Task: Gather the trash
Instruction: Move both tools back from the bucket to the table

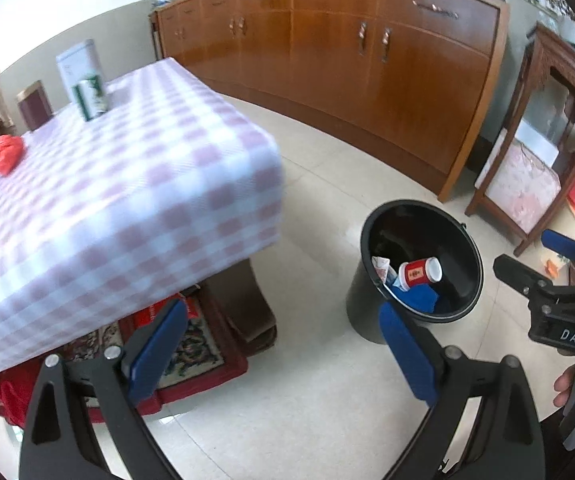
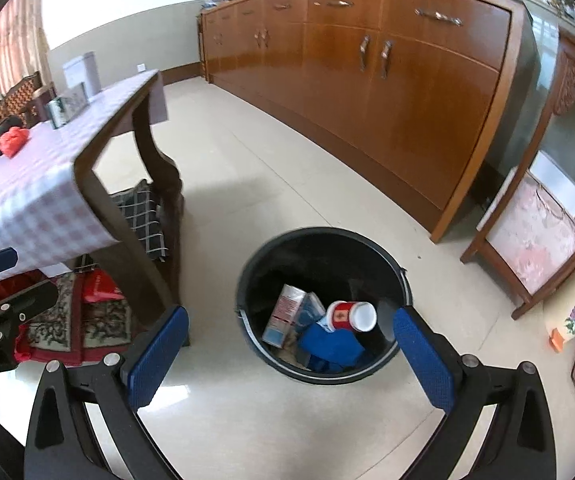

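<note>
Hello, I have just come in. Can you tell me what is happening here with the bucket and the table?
A person is collecting trash with a gripper in each hand. Both the left gripper and the right gripper are open and hold nothing. The black bucket stands on the floor beside the table and already holds a red cup, a carton and something blue. The right gripper is above the bucket. A crumpled red bag and green and white tins are on the table.

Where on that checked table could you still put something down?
The checked cloth is bare from its near corner up to the green tin. The far end is crowded: tin, white box, and red crumpled bag at the left edge.
</note>
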Motion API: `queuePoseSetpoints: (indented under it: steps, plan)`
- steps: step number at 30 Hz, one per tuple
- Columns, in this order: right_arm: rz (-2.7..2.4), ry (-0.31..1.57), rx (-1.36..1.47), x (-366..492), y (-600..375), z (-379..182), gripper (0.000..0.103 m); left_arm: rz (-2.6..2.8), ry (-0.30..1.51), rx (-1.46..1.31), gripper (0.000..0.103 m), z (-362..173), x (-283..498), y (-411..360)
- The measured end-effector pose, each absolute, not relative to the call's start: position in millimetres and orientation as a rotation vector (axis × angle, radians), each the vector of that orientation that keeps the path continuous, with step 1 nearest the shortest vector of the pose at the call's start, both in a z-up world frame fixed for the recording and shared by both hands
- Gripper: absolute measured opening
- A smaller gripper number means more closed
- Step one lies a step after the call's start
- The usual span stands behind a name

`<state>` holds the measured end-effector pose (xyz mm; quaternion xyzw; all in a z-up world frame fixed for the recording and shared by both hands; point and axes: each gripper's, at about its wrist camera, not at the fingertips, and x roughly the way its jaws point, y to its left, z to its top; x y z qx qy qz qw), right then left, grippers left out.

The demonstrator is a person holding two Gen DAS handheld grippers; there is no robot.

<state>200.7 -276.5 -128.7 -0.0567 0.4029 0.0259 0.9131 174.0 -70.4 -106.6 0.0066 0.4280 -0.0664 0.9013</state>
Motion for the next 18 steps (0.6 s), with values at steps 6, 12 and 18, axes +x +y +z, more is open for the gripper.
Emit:
queuePoseSetpoints:
  steps: [6, 12, 18]
  plan:
    - [0.103, 0.785, -0.136, 193, -250, -106, 0.103, -0.078, 0.834, -0.011, 0.097, -86, 157, -49]
    - [0.165, 0.731, -0.125, 191, -223, -82, 0.103, 0.012, 0.773, -0.045, 0.097, -58, 144, -12]
    - [0.296, 0.694, -0.168, 205, -171, -61, 0.103, 0.173, 0.696, -0.065, 0.097, -35, 136, 47]
